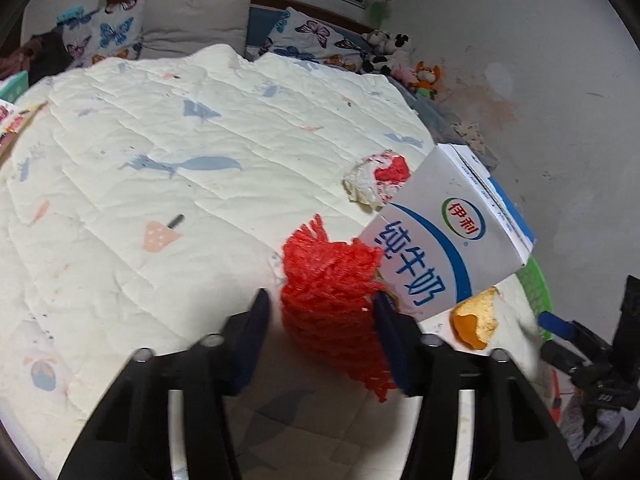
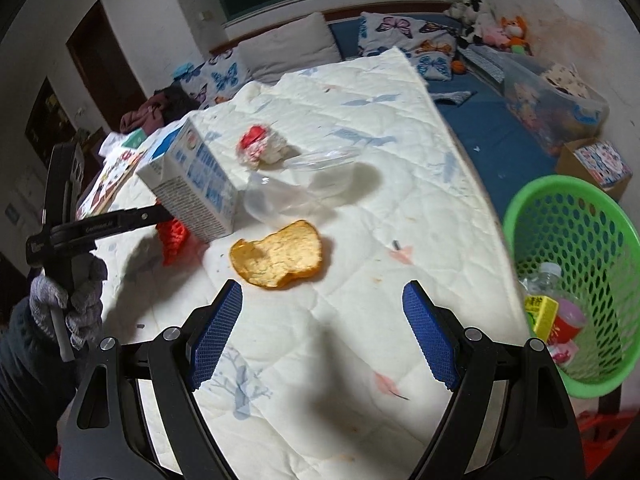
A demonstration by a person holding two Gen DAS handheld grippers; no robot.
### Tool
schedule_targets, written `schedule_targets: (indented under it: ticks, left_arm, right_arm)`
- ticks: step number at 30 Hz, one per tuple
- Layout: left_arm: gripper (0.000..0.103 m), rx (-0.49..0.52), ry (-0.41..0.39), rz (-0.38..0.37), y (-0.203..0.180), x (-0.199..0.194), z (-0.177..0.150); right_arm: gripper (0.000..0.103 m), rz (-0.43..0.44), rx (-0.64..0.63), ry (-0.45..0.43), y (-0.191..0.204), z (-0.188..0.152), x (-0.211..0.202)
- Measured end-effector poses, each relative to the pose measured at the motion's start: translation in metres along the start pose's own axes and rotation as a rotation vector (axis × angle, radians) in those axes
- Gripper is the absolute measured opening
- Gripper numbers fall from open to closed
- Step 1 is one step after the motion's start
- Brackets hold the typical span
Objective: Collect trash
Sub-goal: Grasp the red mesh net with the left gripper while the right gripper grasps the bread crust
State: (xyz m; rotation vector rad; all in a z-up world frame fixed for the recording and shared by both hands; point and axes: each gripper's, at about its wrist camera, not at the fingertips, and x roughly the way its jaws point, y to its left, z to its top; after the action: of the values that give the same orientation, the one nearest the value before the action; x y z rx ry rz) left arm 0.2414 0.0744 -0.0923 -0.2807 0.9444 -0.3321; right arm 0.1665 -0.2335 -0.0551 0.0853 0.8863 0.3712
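Note:
In the left wrist view my left gripper (image 1: 320, 300) is open with a red mesh net (image 1: 332, 296) between its fingers, lying on the white quilt (image 1: 160, 160). A white and blue milk carton (image 1: 448, 232) leans against the net's right side. A crumpled red and white tissue (image 1: 378, 178) lies beyond, an orange peel (image 1: 476, 320) to the right. In the right wrist view my right gripper (image 2: 322, 300) is open and empty just short of the orange peel (image 2: 278, 258). The milk carton (image 2: 192, 184), the tissue (image 2: 262, 146) and a clear plastic wrapper (image 2: 296, 184) lie farther back.
A green mesh basket (image 2: 576, 240) holding a bottle, a yellow box and other trash stands off the quilt's right edge. Butterfly pillows (image 2: 400, 30) and plush toys (image 2: 492, 24) lie at the back. A clear storage bin (image 2: 552, 108) sits on the blue sheet.

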Motion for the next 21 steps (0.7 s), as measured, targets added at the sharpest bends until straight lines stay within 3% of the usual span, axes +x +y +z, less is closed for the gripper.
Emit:
schedule_targets:
  ticks: [8, 21]
  left_arm:
    - [0.027, 0.013, -0.019, -0.001, 0.000, -0.006, -0.006]
    - [0.026, 0.001, -0.097, 0.003, 0.005, -0.051, -0.011]
  right_arm:
    - [0.082, 0.005, -0.078, 0.000, 0.026, 0.010, 0.013]
    - [0.082, -0.031, -0.170, 0.094, 0.038, 0.013, 0.058]
